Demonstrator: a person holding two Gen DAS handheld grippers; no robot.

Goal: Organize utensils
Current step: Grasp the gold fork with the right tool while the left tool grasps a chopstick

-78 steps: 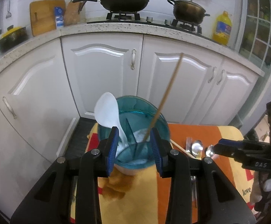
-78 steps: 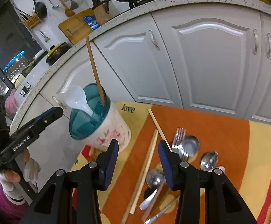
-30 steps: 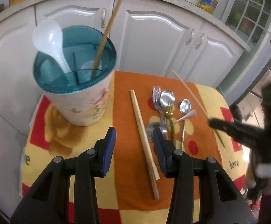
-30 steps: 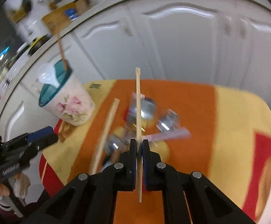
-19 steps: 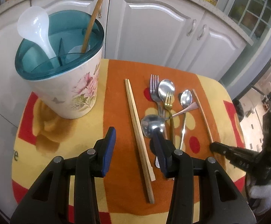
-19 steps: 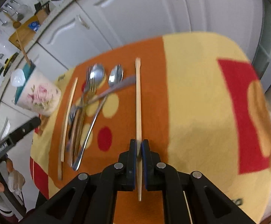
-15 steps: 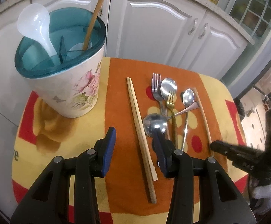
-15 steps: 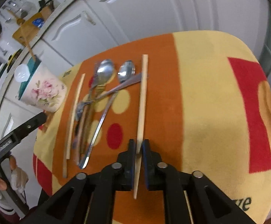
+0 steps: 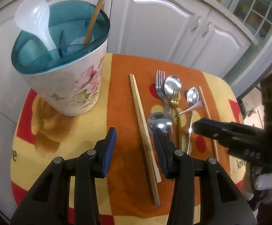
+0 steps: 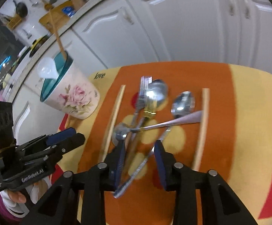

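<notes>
A floral utensil holder [image 9: 68, 86] with a teal rim stands at the left of the cloth and also shows in the right wrist view [image 10: 72, 95]. It holds a white ladle [image 9: 34, 22] and a wooden stick [image 9: 96, 11]. A pair of wooden chopsticks [image 9: 145, 131] lies before my open left gripper [image 9: 135, 148]. Forks and spoons [image 10: 149, 110] lie heaped mid-cloth. A single chopstick [image 10: 201, 125] lies to their right. My right gripper [image 10: 139, 161] is open and empty, over the handles of the heap.
The utensils lie on an orange, yellow and red cloth [image 9: 79, 131] over a small table. White kitchen cabinets [image 9: 154, 28] stand behind it. The right gripper shows in the left wrist view [image 9: 229, 133], low over the cloth's right side.
My right gripper has let go of the single chopstick, which now lies on the cloth, and has opened and shifted left over the metal cutlery. The left gripper moved slightly closer to the chopstick pair.
</notes>
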